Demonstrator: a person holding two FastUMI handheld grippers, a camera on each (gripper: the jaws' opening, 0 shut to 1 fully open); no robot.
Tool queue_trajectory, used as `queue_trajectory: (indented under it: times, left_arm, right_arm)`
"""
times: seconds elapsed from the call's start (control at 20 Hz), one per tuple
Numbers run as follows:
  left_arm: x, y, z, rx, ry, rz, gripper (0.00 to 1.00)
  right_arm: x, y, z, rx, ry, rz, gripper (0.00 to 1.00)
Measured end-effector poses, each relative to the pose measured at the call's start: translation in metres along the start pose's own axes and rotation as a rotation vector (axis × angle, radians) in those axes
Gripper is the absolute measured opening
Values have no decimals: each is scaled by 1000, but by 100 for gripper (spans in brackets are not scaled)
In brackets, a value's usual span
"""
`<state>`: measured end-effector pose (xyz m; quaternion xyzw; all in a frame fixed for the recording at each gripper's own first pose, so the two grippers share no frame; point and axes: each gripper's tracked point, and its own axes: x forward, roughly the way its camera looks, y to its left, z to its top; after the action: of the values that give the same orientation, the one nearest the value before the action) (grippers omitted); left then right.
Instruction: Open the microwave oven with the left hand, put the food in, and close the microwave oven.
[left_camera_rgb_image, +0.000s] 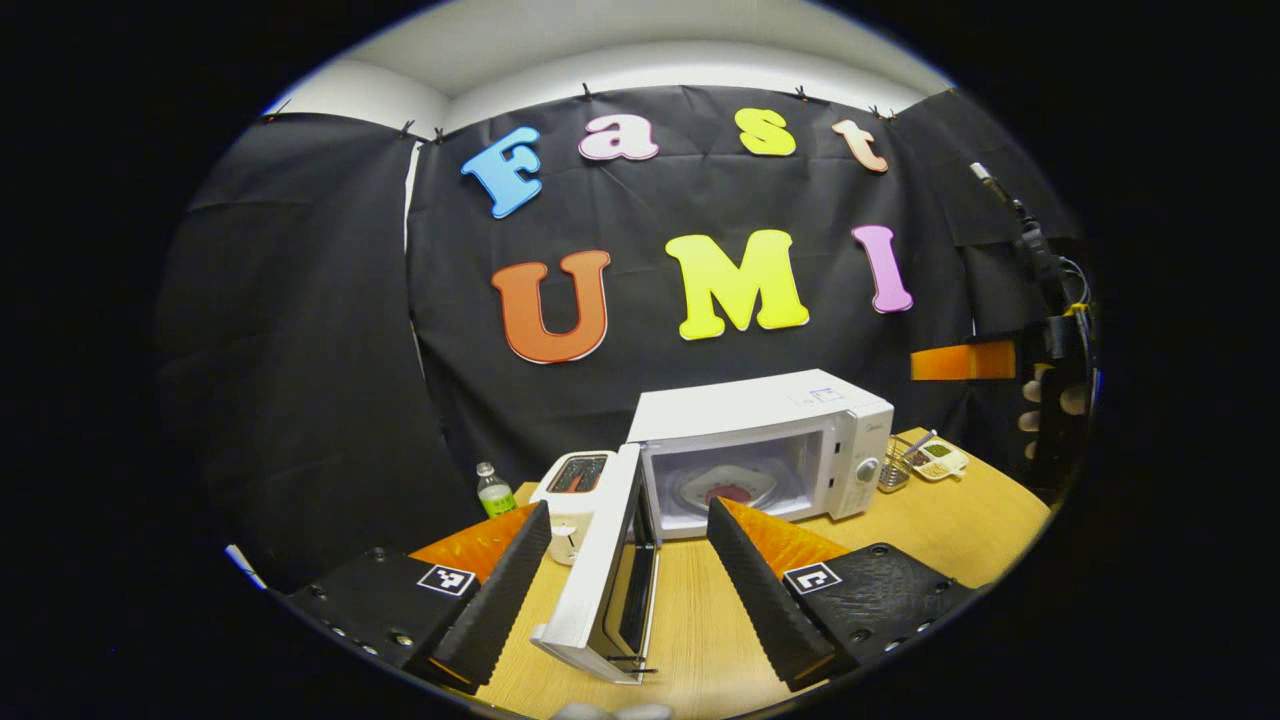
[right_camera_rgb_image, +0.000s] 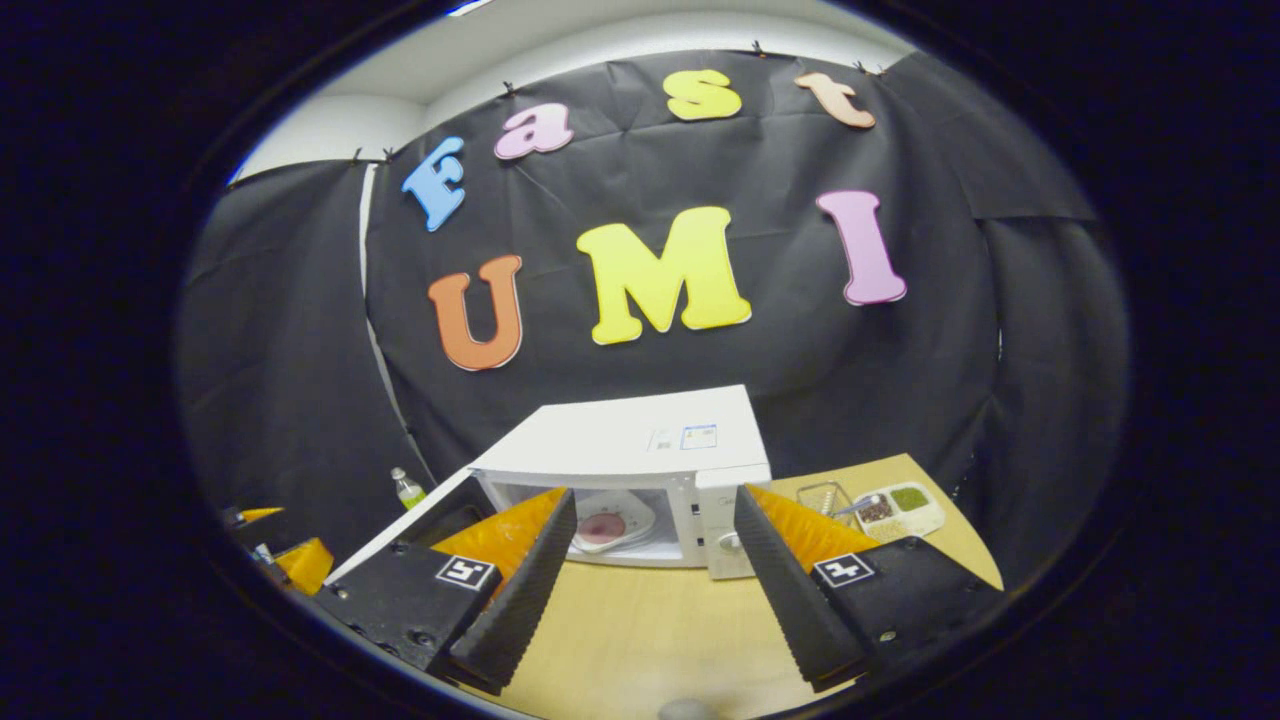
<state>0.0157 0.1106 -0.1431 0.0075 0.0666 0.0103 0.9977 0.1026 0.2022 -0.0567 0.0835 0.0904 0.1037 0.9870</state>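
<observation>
A white microwave (left_camera_rgb_image: 765, 420) stands at the back of the wooden table (left_camera_rgb_image: 700, 620), its door (left_camera_rgb_image: 600, 580) swung wide open to the left. Inside it lies a white plate with reddish food (left_camera_rgb_image: 728, 488). My left gripper (left_camera_rgb_image: 628, 510) is open in front of the oven, and the door's edge stands between its fingers without being pressed. In the right gripper view, my right gripper (right_camera_rgb_image: 655, 495) is open and empty, a little in front of the microwave (right_camera_rgb_image: 640, 445), facing the plate of food (right_camera_rgb_image: 610, 525) in the cavity.
A white toaster (left_camera_rgb_image: 575, 485) and a small bottle (left_camera_rgb_image: 493, 490) stand left of the oven. A divided tray of condiments (left_camera_rgb_image: 935, 460) with a small wire basket lies to its right. A hand with the right gripper (left_camera_rgb_image: 1050, 400) shows at the far right.
</observation>
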Motion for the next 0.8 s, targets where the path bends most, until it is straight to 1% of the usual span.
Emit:
queue_trajectory:
  times: [0.1, 0.15, 0.2, 0.25, 0.3, 0.35, 0.4, 0.45, 0.5, 0.55, 0.6, 0.65, 0.7, 0.75, 0.8]
  left_arm:
    - [6, 5, -2, -9, 0, 14, 96]
    - [9, 9, -5, -6, 4, 20, 88]
    - [9, 12, -4, -7, -1, 27, 82]
    - [13, 14, -7, -8, 2, 30, 90]
    - [16, 17, -14, -13, 13, 28, 63]
    - [19, 16, -22, -20, 29, 9, 51]
    - [21, 21, -31, -21, 44, 10, 15]
    - [23, 32, -40, -36, 60, 37, 0]
    - [20, 43, -45, -60, 64, 36, 0]
    - [21, 55, -51, -88, 62, 48, 0]
    - [19, 74, -57, -100, 60, 83, 0]
    - [17, 92, -66, -104, 64, 116, 0]
    - [17, 107, -81, -108, 82, 138, 0]
    - [15, 118, -92, -108, 92, 157, 0]
    - [15, 127, -107, -111, 109, 166, 0]
  right_arm:
    - [-16, -7, 2, -8, -6, -13, 100]
    - [-22, -10, 0, -9, 4, -17, 100]
    - [-26, -13, -1, -10, 11, -21, 91]
    - [-28, -16, -3, -26, 16, -26, 100]
    - [-29, -22, -6, -52, 14, -38, 100]
    - [-33, -25, -5, -74, 13, -48, 100]
    - [-37, -22, -3, -81, 7, -44, 100]
    - [-39, -19, -2, -82, 6, -39, 100]
    - [-43, -18, -2, -87, 7, -38, 92]
    - [-45, -19, -1, -92, 8, -38, 100]
    - [-48, -17, -1, -98, 11, -39, 92]
    - [-50, -18, 0, -102, 12, -39, 92]
    - [-53, -18, 1, -106, 16, -42, 100]
    - [-54, -19, 0, -109, 22, -44, 92]
    - [-56, -19, 0, -110, 27, -49, 100]
